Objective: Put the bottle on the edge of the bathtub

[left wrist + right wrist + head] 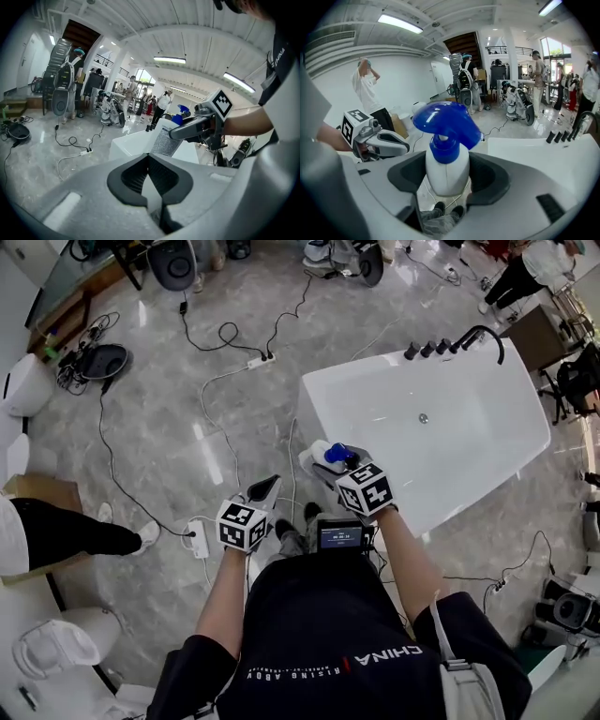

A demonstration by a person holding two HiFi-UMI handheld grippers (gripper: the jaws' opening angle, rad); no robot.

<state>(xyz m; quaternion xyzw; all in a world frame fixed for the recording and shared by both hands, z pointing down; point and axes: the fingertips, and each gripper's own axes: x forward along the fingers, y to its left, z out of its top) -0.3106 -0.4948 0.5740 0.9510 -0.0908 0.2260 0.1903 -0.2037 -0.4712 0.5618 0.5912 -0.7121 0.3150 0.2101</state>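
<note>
A white bottle [446,173] with a blue pump top [445,123] stands upright between the jaws of my right gripper [447,183], which is shut on its body. In the head view the bottle [331,455] and right gripper [330,467] hang over the near left rim of the white bathtub [487,470]. The left gripper view shows the bottle [164,142] in front of the bathtub [127,144]. My left gripper [264,489] is left of the tub over the floor. Its jaws are shut with nothing between them, its pads [140,178] meeting.
A black faucet and knobs [469,338] sit on the tub's far rim. Cables and power strips [198,540] lie across the marble floor. A bystander's leg [80,532] and white toilets [56,643] are at left. Other people stand in the background.
</note>
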